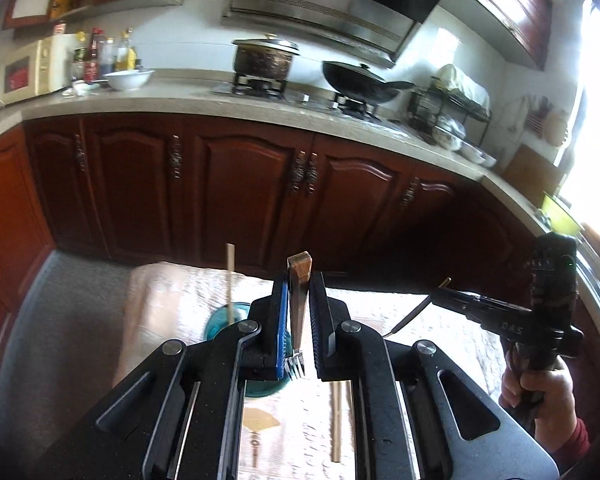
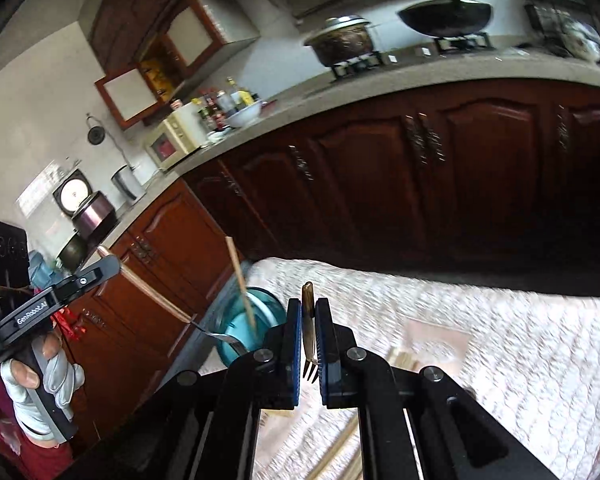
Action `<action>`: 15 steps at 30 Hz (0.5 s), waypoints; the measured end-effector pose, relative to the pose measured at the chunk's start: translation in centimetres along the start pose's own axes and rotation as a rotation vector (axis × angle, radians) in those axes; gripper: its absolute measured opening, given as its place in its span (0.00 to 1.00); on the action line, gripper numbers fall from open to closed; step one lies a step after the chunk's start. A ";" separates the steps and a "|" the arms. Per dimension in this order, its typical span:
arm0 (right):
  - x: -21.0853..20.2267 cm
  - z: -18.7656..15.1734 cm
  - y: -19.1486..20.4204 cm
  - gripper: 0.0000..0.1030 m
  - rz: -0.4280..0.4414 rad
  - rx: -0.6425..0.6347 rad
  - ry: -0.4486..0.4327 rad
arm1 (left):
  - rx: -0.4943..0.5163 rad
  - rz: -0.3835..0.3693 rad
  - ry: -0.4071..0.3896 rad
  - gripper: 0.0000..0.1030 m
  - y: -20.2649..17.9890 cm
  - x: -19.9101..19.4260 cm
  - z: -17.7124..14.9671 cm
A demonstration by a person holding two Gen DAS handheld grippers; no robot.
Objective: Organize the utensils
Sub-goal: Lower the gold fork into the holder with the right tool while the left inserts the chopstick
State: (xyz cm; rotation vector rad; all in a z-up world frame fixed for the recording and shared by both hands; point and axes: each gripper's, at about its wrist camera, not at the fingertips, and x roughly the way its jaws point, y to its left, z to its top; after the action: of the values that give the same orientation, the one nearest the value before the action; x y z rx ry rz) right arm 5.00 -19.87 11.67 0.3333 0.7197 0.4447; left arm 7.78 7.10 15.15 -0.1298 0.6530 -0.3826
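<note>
My left gripper (image 1: 299,280) is shut on a wooden-handled fork (image 1: 299,304), handle pointing forward, tines toward the camera. It hovers over a teal cup (image 1: 228,318) that holds one upright chopstick (image 1: 230,280). My right gripper (image 2: 309,304) is shut on a smaller dark-handled fork (image 2: 309,320), tines toward the camera. In the right wrist view the teal cup (image 2: 236,328) with the chopstick (image 2: 242,284) sits just left of my fingers, and the left gripper (image 2: 112,266) holds its fork (image 2: 160,300) with the tines over the cup. The right gripper (image 1: 440,292) shows at the right of the left wrist view.
A table with a pale quilted cloth (image 2: 480,320) lies below. Loose chopsticks (image 1: 336,420) lie on it near the grippers, and more chopsticks (image 2: 340,452) show in the right wrist view. Red-brown cabinets (image 1: 240,184) and a counter with a stove, pot (image 1: 264,58) and wok stand beyond.
</note>
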 end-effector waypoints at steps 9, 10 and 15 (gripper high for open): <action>4.5 1.6 3.8 0.06 0.038 -0.042 0.035 | -0.020 0.094 0.000 0.08 2.8 1.0 0.3; 4.8 1.6 4.0 0.06 0.037 -0.046 0.040 | -0.019 0.106 0.003 0.08 2.9 1.3 0.2; 7.5 2.1 5.1 0.06 0.038 -0.050 0.056 | -0.013 0.162 0.015 0.08 3.7 3.2 -0.4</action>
State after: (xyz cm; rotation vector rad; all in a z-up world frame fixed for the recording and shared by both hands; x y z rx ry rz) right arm 10.12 -12.07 11.20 0.2891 0.7569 0.5092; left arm 11.00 9.25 12.18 -0.0855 0.6755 -0.2234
